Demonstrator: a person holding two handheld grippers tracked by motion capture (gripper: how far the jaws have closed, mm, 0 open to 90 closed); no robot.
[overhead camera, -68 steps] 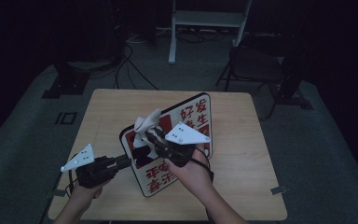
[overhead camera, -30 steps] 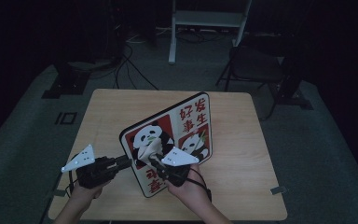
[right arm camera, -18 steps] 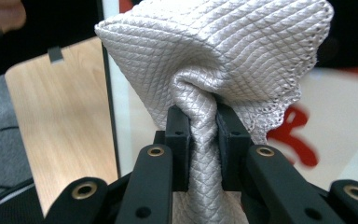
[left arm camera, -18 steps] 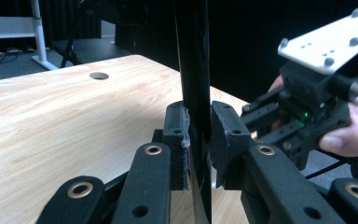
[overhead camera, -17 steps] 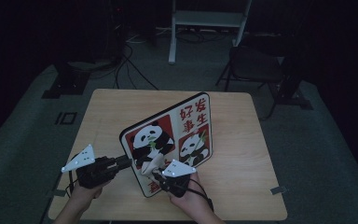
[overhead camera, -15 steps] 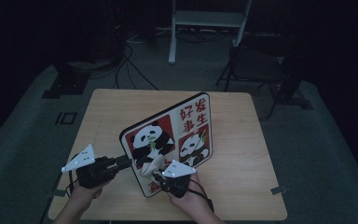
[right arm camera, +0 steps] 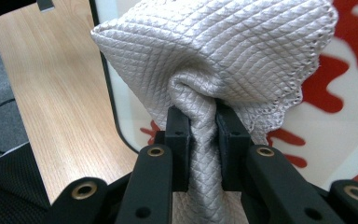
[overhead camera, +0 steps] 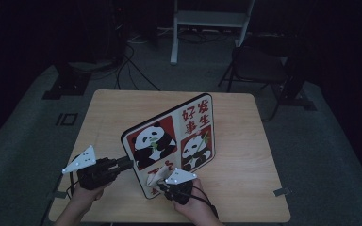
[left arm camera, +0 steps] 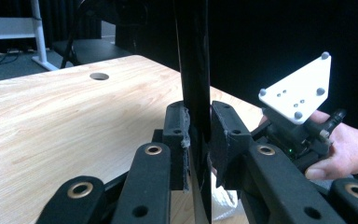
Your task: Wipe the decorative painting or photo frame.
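A panda picture board (overhead camera: 174,143) with red panels and red characters stands tilted on the wooden table (overhead camera: 108,113). My left gripper (overhead camera: 127,164) is shut on the board's left edge (left arm camera: 196,70), which runs as a thin dark strip between its pads. A grey-white quilted cloth (right arm camera: 219,56) is bunched in my right gripper (right arm camera: 200,123), which is shut on it. In the high view the cloth (overhead camera: 153,176) presses on the board's lower front, near its bottom edge, with my right gripper (overhead camera: 162,184) just behind it.
A round cable hole (left arm camera: 99,76) sits in the table top. A dark chair (overhead camera: 259,63) and a white stand (overhead camera: 207,21) are on the floor beyond the table, with cables (overhead camera: 132,56) trailing near them. The table's right half is bare wood.
My right gripper has drawn the cloth down the board's face toward me, from the upper panda panel to the lower edge. The left gripper and the board have held still.
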